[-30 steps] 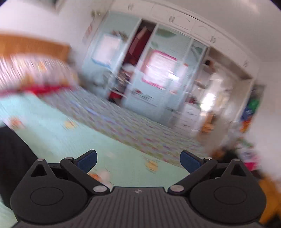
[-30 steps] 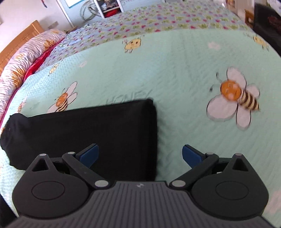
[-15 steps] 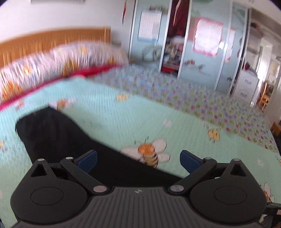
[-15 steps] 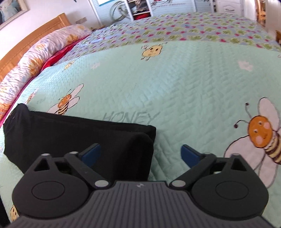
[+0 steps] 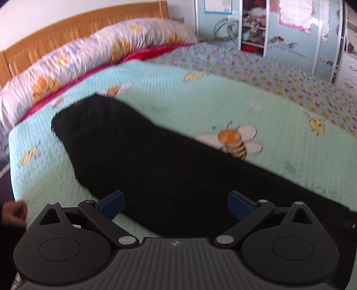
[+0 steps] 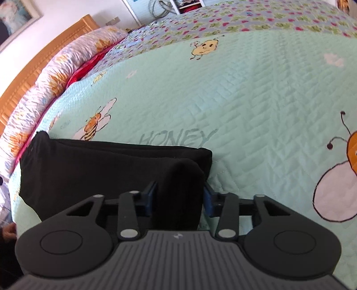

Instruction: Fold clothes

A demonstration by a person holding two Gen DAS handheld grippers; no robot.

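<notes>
Both views are bright with soft daylight and cast only faint shadows. The left wrist view is smeared by motion blur: the pillow (image 5: 93, 58), the headboard (image 5: 73, 33) and the quilt (image 5: 279, 125) prints all lack crisp edges. The right wrist view is sharper, the quilt stitching and the word HONEY (image 6: 176, 138) clear, with slight softness toward the rim. Fisheye bends the bed's edges into curves. The black garment (image 6: 100, 169) is so dark that its folds barely show. The wall (image 6: 67, 13) at top is washed out.
</notes>
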